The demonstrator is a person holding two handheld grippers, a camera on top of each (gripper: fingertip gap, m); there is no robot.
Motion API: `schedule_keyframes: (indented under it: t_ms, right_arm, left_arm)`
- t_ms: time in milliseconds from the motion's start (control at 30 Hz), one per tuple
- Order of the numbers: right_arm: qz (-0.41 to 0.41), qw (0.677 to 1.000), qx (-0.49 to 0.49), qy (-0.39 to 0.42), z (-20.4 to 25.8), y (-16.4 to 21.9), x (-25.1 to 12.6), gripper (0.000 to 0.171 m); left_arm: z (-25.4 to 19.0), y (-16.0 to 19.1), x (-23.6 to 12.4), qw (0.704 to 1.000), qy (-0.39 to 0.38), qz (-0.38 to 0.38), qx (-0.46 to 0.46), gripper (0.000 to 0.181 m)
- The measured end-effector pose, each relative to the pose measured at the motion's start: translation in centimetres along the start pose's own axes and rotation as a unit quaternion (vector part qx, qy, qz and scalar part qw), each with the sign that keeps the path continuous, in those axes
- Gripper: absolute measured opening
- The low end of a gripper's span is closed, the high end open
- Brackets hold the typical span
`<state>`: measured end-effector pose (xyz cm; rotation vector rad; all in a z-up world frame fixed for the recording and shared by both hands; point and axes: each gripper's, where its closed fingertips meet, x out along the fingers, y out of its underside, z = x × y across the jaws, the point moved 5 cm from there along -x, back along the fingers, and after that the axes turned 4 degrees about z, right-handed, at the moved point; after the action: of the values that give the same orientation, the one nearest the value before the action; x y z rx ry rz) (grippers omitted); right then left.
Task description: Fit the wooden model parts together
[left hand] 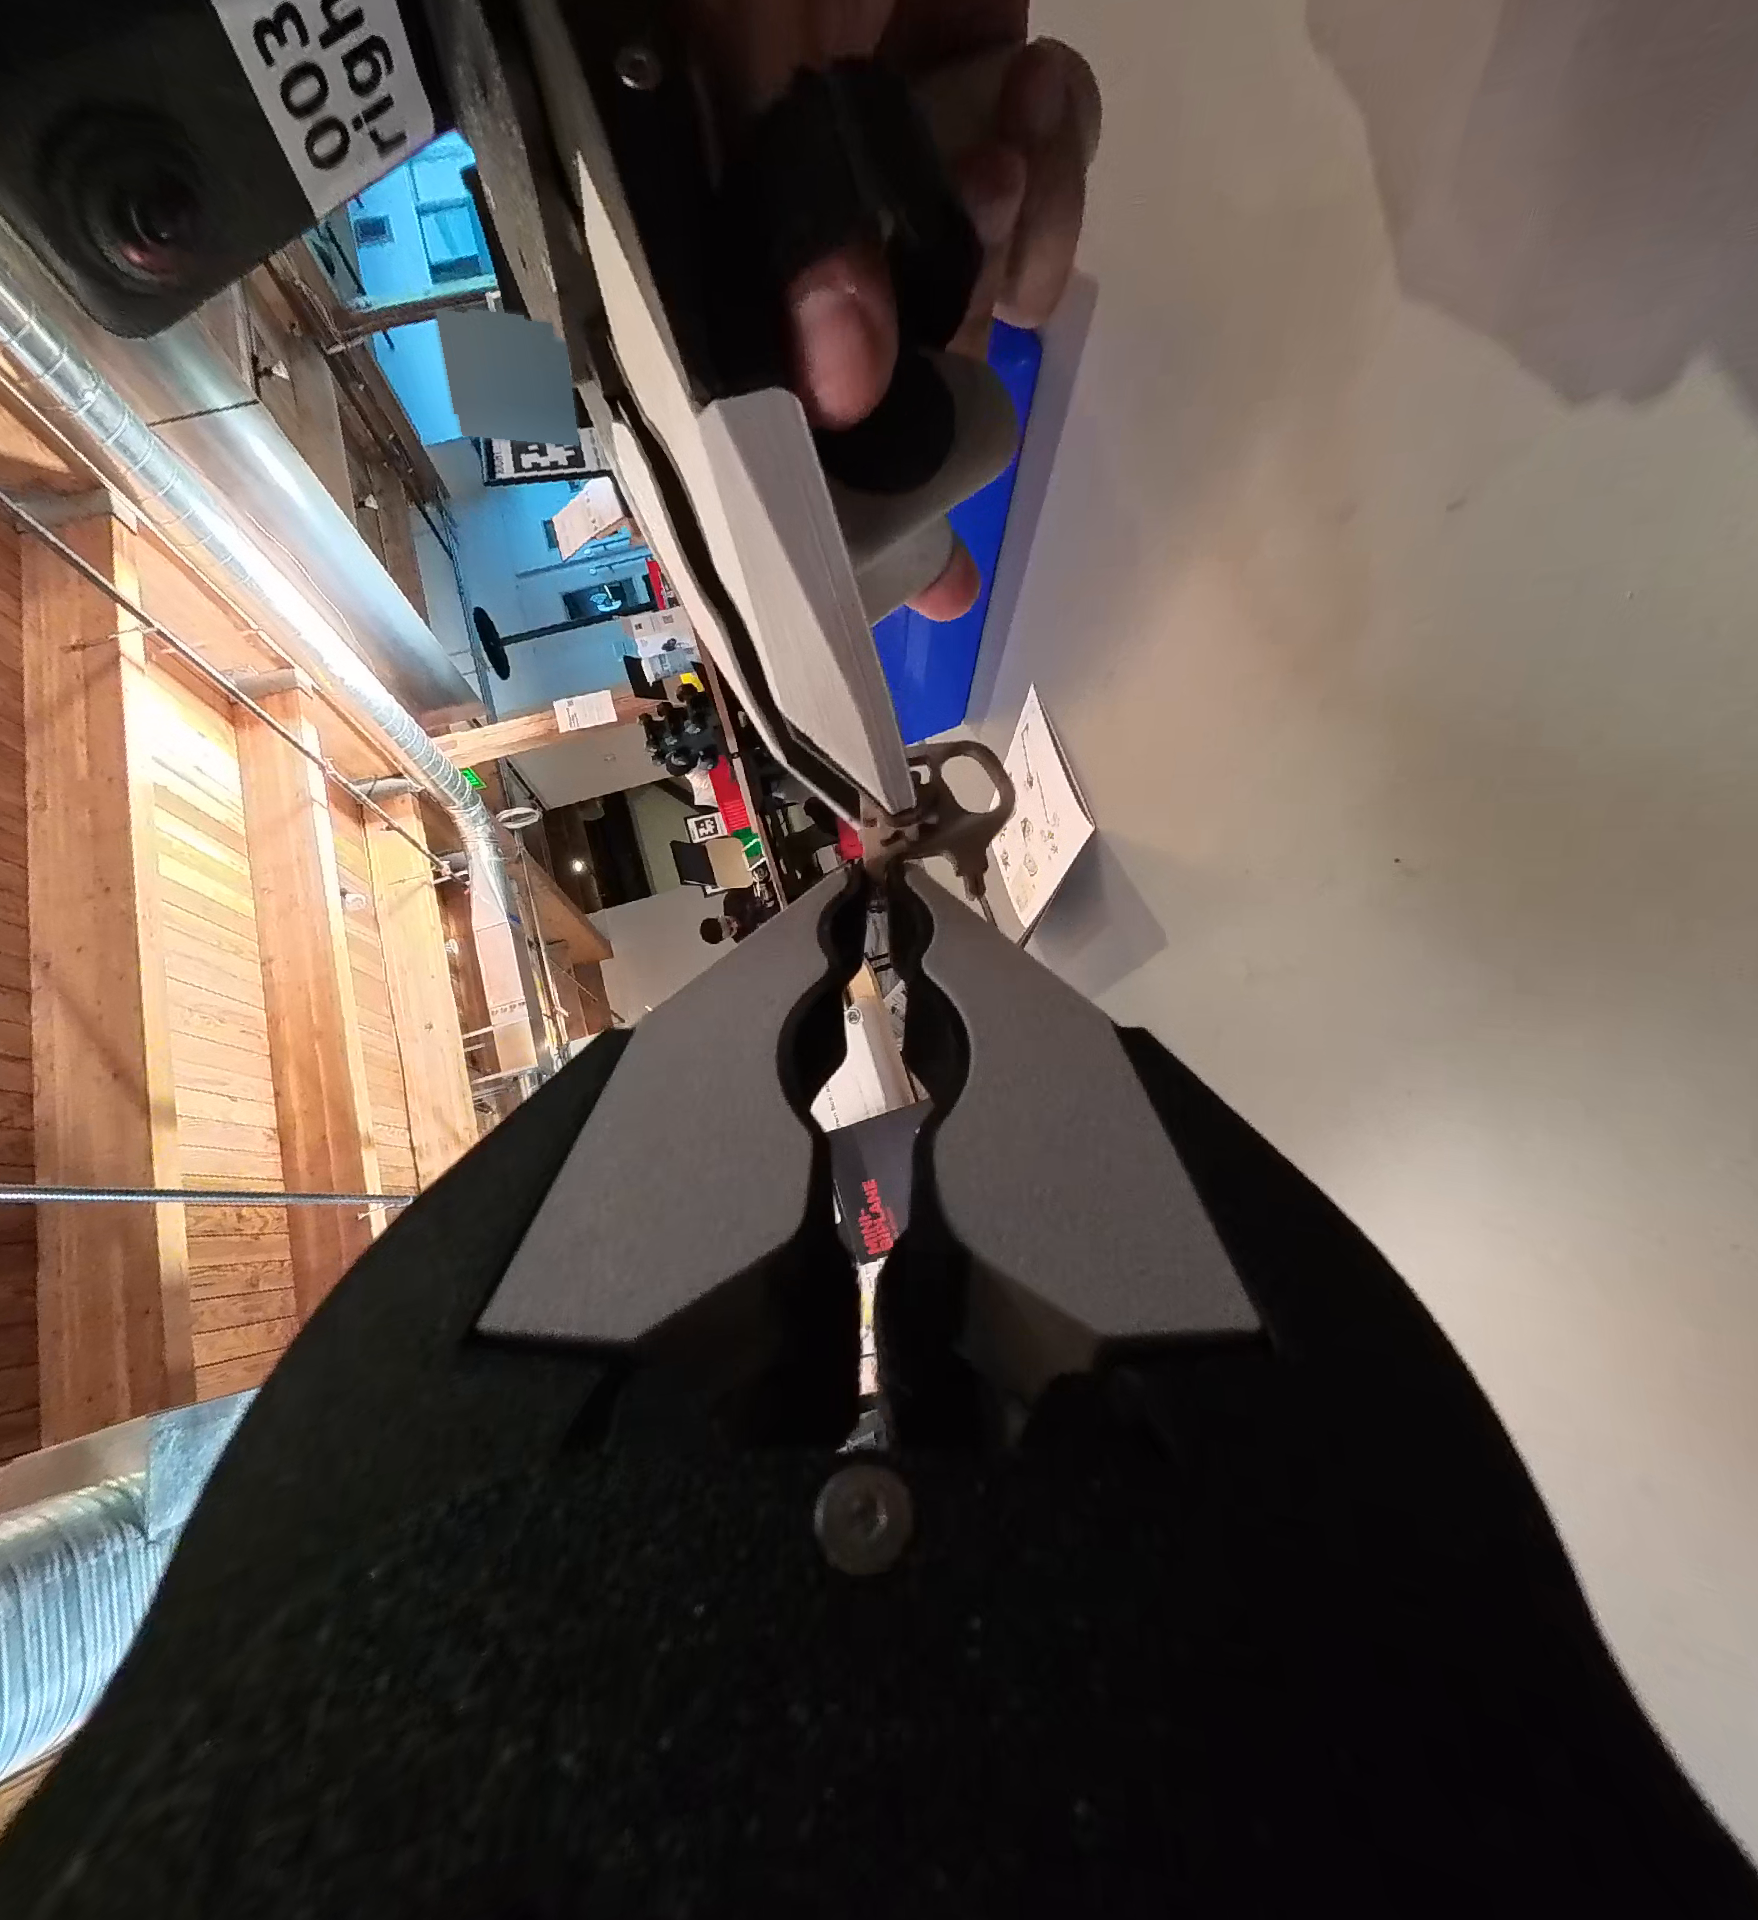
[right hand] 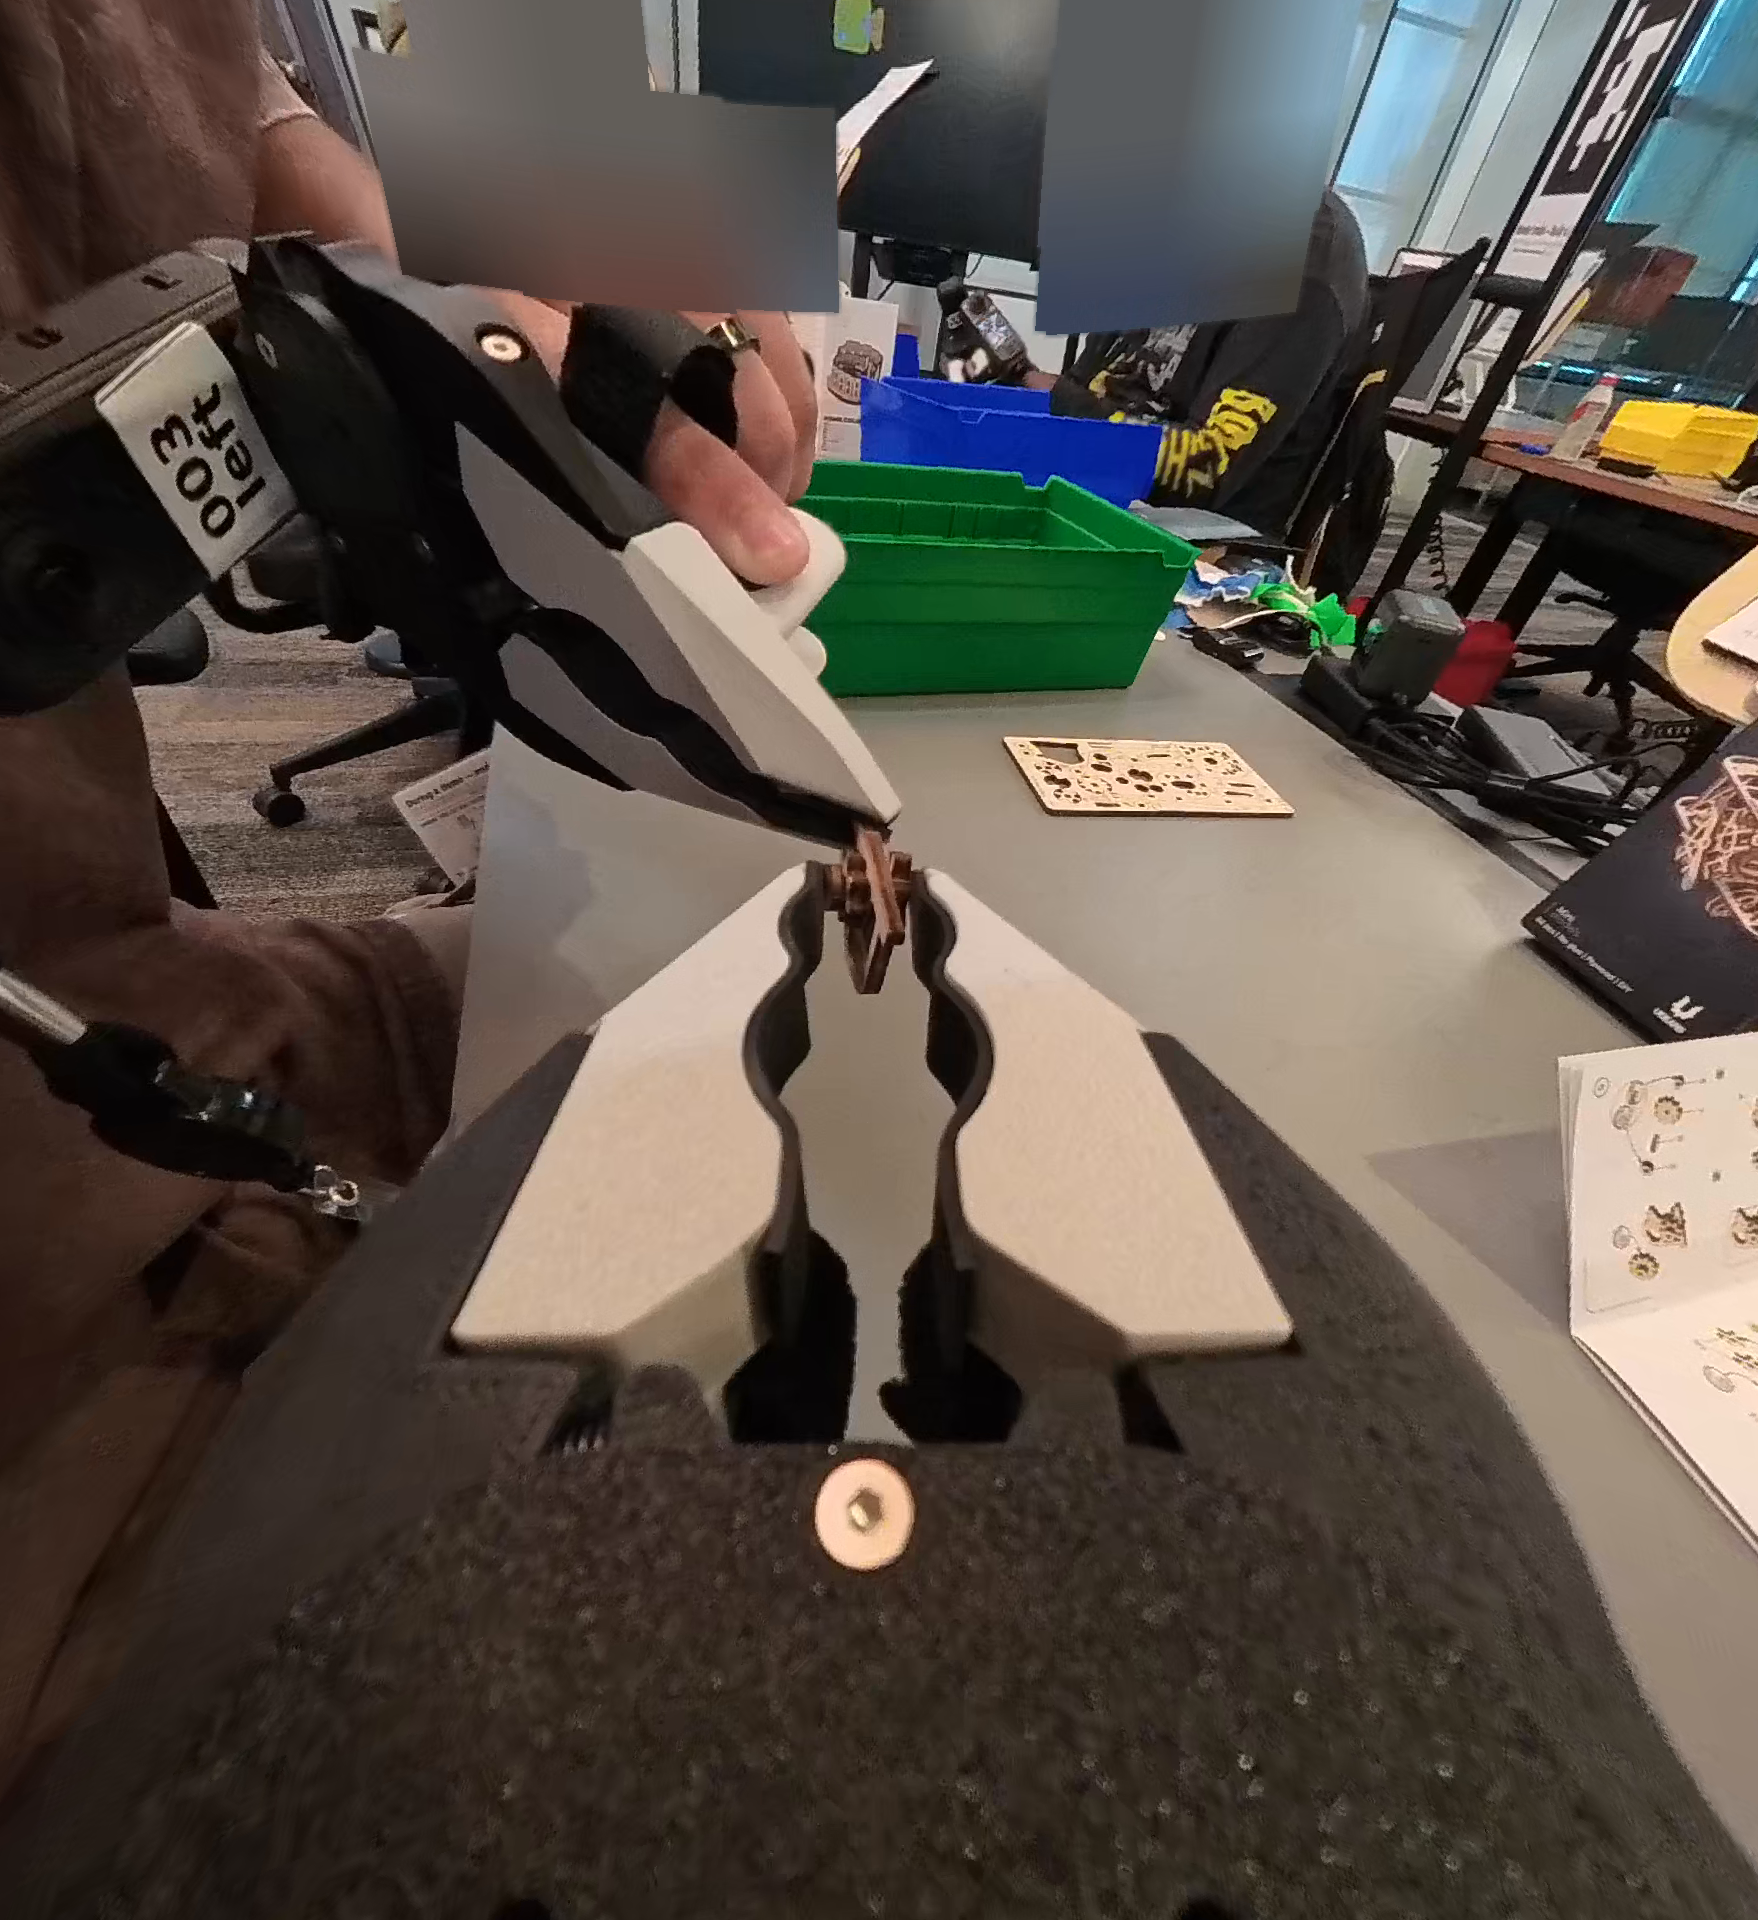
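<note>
Right wrist view shows the right gripper (right hand: 862, 899) closed on a small wooden model part (right hand: 867, 925), held above the counter (right hand: 1218, 935) with its long axis running roughly downward between the fingertips. The left gripper (right hand: 870, 821) comes in from the upper left, its tips nipped onto the top of the same small assembly; whether it holds a separate piece cannot be told. Both grippers meet tip to tip, so the coming push is judged to run along the line between them.

Left wrist view confirms it: left gripper (left hand: 880, 883) pinched shut, right gripper (left hand: 901, 805) opposite, wooden pieces (left hand: 948, 805) between.

Count: one punched-out wooden sheet (right hand: 1145, 777), one green bin (right hand: 979, 592), one blue bin (right hand: 1010, 431), one instruction leaflet (right hand: 1706, 1226), one dark box (right hand: 1727, 883).
</note>
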<state>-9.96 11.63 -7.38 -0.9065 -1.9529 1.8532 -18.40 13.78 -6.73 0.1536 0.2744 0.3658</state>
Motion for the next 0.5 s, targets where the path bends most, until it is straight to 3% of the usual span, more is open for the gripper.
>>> schedule_keyframes:
  t_ms: [300,433,500]
  right_arm:
    - [-0.006,1.0,0.013,-0.01,0.07,0.05,-0.02,0.016]
    - [-0.015,0.998,0.049,-0.045,0.35,0.27,0.15,0.033]
    - [-0.011,0.997,0.052,-0.06,0.57,0.39,0.22,0.028]
  left_arm:
    - [-0.14,-0.02,-0.05,1.0,-0.005,-0.004,0.012,0.001]
    - [-0.29,-0.32,-0.36,1.0,-0.001,-0.018,0.018,0.0]
    - [-0.36,-0.52,-0.49,0.999,0.0,-0.025,0.022,0.0]
